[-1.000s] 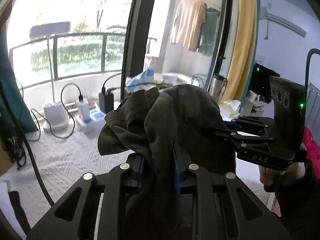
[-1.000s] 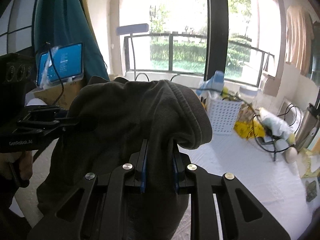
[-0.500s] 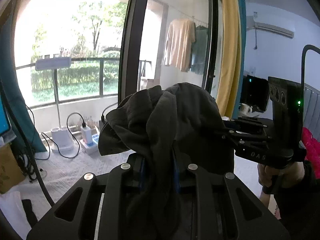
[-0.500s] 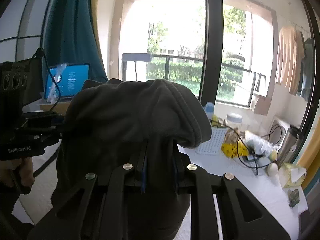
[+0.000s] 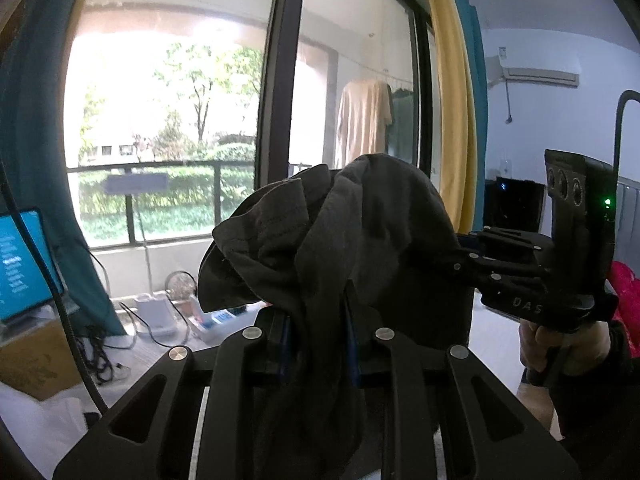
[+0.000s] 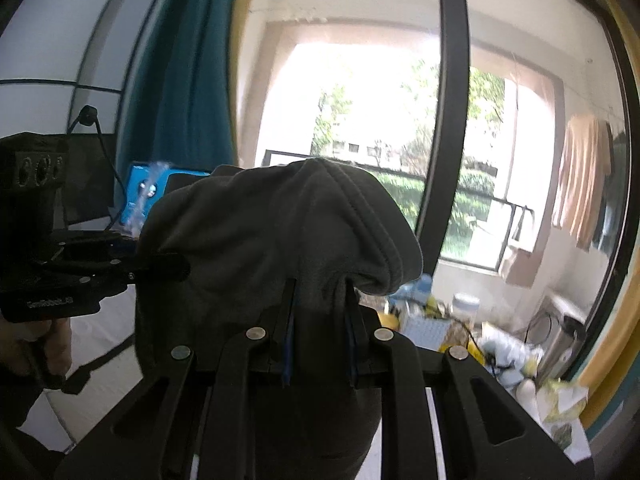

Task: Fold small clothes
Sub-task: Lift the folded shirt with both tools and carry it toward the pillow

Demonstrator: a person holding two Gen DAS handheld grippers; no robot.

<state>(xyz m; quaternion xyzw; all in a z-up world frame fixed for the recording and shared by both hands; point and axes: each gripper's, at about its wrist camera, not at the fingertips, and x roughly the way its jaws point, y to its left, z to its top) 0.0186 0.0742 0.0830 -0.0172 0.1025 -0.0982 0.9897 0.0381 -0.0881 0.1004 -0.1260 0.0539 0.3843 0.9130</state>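
A dark grey garment (image 5: 340, 248) hangs bunched between both grippers, lifted high in the air. My left gripper (image 5: 318, 344) is shut on one part of the cloth, which spills over its fingers. My right gripper (image 6: 318, 340) is shut on another part of the same garment (image 6: 272, 240). In the left wrist view the right gripper (image 5: 472, 256) reaches in from the right and bites the cloth's edge. In the right wrist view the left gripper (image 6: 176, 266) reaches in from the left. The cloth hides both pairs of fingertips.
A tall window with a black frame (image 5: 280, 120) faces me. A blue laptop screen (image 5: 20, 260) is at the left. A white-covered table (image 6: 568, 432) below holds a white basket (image 6: 424, 328), a kettle (image 6: 560, 336) and cables. Teal and yellow curtains (image 5: 452, 100) hang at the sides.
Both grippers have risen and tilted upward with the garment; the table has dropped out of the left view and the window fills more of both views. Both grips hold unchanged.
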